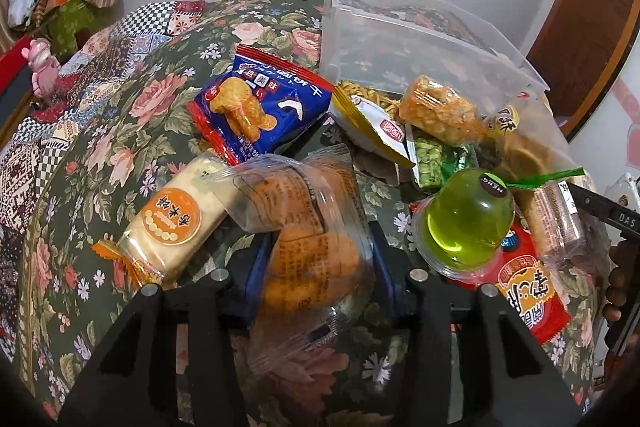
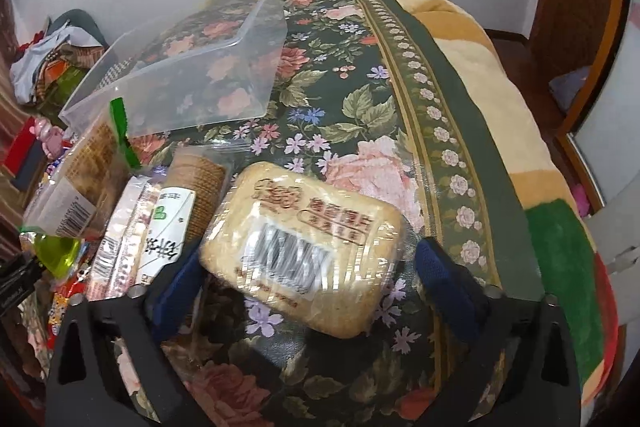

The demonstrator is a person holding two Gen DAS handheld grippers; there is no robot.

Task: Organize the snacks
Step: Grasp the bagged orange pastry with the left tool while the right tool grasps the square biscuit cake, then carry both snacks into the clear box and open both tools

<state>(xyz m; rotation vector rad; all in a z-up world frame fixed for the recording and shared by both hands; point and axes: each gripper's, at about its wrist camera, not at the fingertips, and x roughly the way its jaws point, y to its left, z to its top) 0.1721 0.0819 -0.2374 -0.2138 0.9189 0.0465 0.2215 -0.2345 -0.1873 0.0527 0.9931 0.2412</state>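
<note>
Sorting snacks with 2 tools over the flowered bed cover.
Left tool (image 1: 316, 259) grips a clear pastry packet (image 1: 308, 227); right tool (image 2: 308, 267) stands open around a cracker pack (image 2: 304, 247). Close squarely, then lift toward the clear bin (image 2: 180, 67).

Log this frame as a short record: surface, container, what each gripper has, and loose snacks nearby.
surface: floral cloth
container: clear plastic bin, tipped on its side, nothing seen inside
left gripper: fingers around a clear-wrapped orange pastry
right gripper: fingers astride a wrapped biscuit pack; grip not confirmed
loose snacks: blue cracker bag, green jelly cup, cream cake bar, red packet
</note>
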